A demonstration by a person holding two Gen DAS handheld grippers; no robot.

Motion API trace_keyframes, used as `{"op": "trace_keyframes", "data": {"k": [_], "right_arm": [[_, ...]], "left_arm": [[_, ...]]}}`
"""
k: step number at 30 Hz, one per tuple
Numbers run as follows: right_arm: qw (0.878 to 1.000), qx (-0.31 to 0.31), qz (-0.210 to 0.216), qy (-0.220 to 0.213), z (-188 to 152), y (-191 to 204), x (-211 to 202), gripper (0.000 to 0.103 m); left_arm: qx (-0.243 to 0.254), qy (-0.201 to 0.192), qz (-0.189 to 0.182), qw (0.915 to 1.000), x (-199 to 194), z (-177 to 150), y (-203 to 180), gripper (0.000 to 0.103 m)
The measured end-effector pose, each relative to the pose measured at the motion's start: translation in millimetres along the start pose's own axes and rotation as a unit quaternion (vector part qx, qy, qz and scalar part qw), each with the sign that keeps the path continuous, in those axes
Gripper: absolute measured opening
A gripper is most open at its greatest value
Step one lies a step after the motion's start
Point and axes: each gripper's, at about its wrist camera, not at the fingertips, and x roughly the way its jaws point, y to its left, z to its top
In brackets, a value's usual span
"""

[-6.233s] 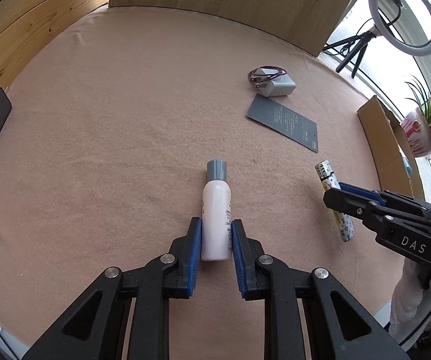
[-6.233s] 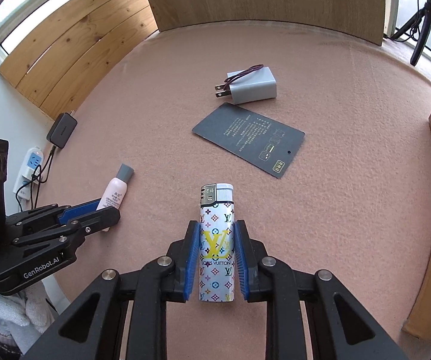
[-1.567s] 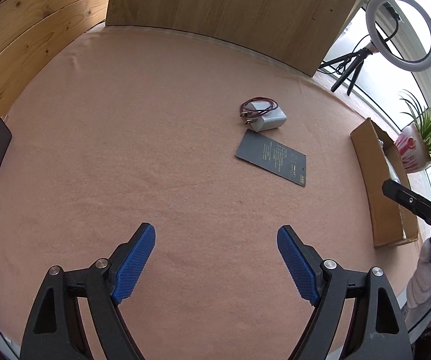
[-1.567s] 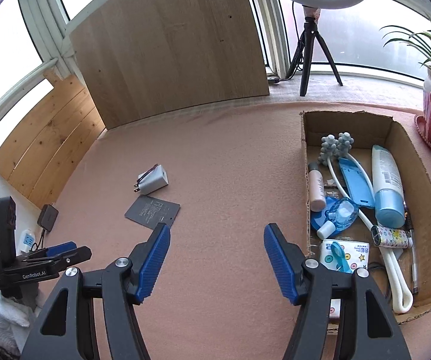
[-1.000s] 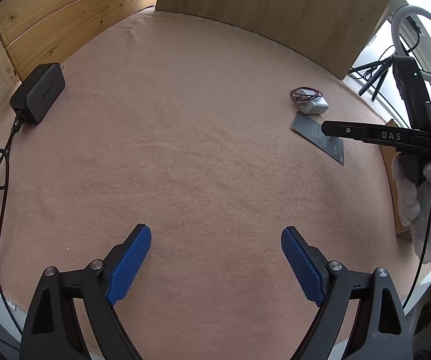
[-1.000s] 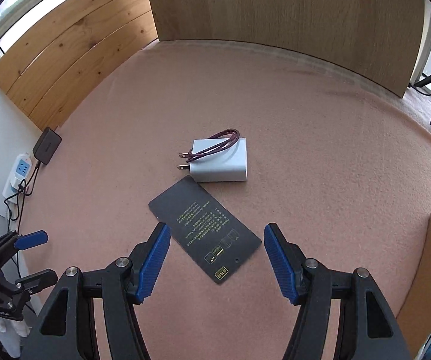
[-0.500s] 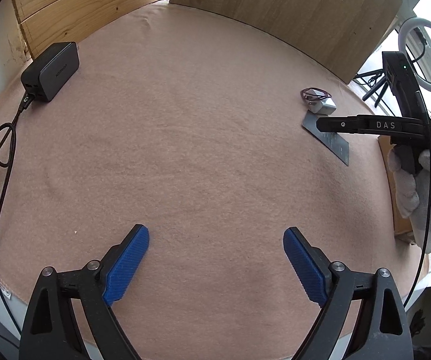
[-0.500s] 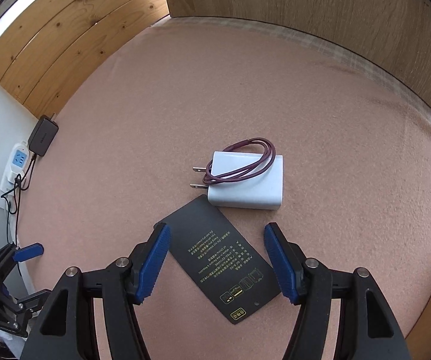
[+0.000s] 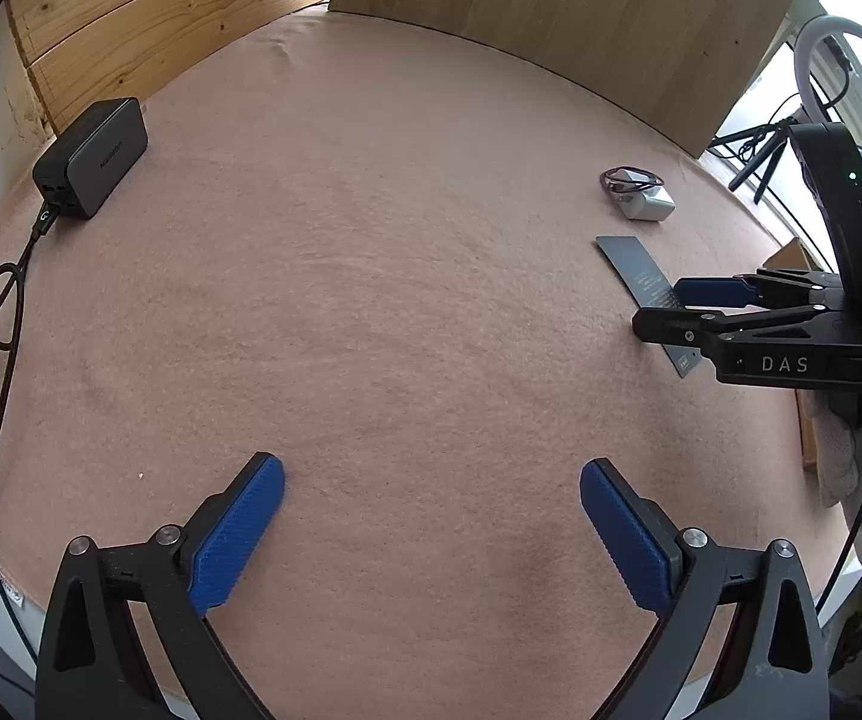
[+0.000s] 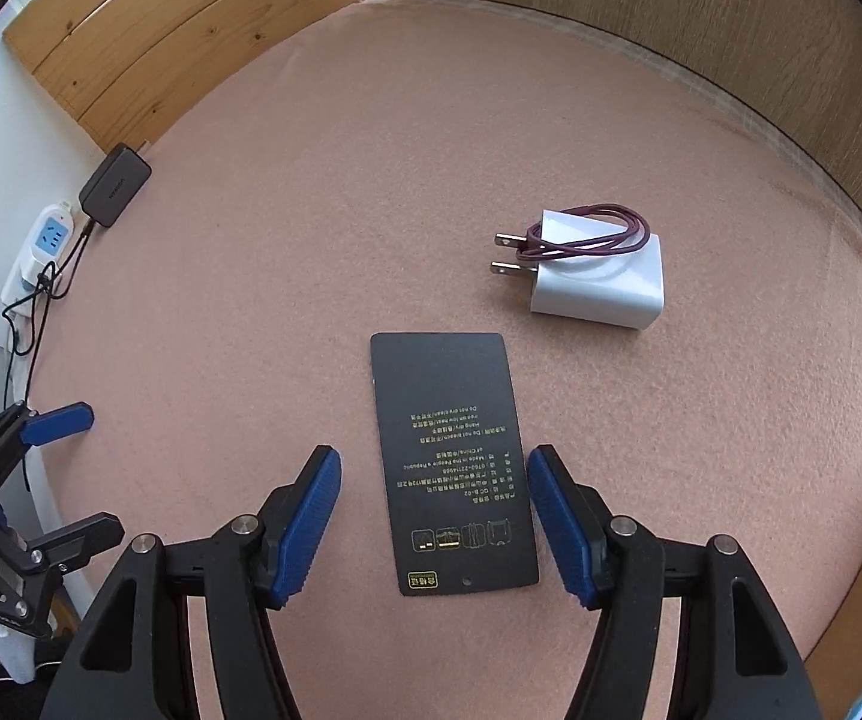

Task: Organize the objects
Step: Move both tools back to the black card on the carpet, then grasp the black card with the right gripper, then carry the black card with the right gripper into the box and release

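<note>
On the pink cloth, step in hand: I have the right gripper (image 10: 433, 516) lowered over the black card (image 10: 451, 462), one blue pad on each long side, neither pressing on it; jaws apart, nothing held.
Card position: flat at 6 o'clock in the right wrist view, running lengthwise toward 12, its printed end nearest me.
Other item left: the white charger (image 10: 598, 282) with a purple cable (image 10: 586, 237) looped on top lies at 1 o'clock from the card, near it but not touching.
Left gripper (image 9: 431, 534): jaws opening wide over bare cloth, nothing between them.
Next move, my judgement: the card is thin and lies flush, so I would sink the pads right to the cloth before closing, or they may slide over its edges.
Surface: felt-like table cover (image 9: 371, 276), mostly bare.
Room: wood panels at 12 o'clock; black power brick (image 9: 92, 165) at 10 o'clock; ring light (image 9: 850, 81) at 2 o'clock.
</note>
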Motion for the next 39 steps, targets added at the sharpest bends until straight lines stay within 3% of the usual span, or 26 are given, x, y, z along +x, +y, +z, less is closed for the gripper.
{"op": "trace_keyframes", "data": {"k": [4,5,12,20,31,39], "right_arm": [[0.998,-0.020,-0.054,-0.006,-10.0,21.0,2.0,0.050],[0.999,-0.015,-0.052,-0.008,-11.1,22.9,1.2,0.046],[0.999,0.011,-0.048,-0.013,-21.5,22.1,-3.2,0.046],[0.996,0.074,-0.033,-0.047,-47.3,8.1,-22.2,0.045],[0.982,0.151,-0.048,-0.104,-94.0,-18.6,-75.7,0.045],[0.961,0.214,-0.076,-0.155,-123.7,-50.6,-122.0,0.045]], "left_arm": [[0.004,0.002,0.003,1.0000,0.4,0.0,0.0,0.102],[0.004,0.002,0.002,1.0000,0.4,0.0,0.5,0.102],[0.002,0.005,0.003,1.0000,2.2,2.2,1.2,0.102],[0.004,0.010,0.002,0.9999,4.4,7.2,-2.6,0.102],[0.051,0.023,-0.016,0.9983,17.6,19.1,-39.0,0.102],[0.110,0.035,-0.026,0.9930,35.1,27.2,-85.5,0.102]]}}
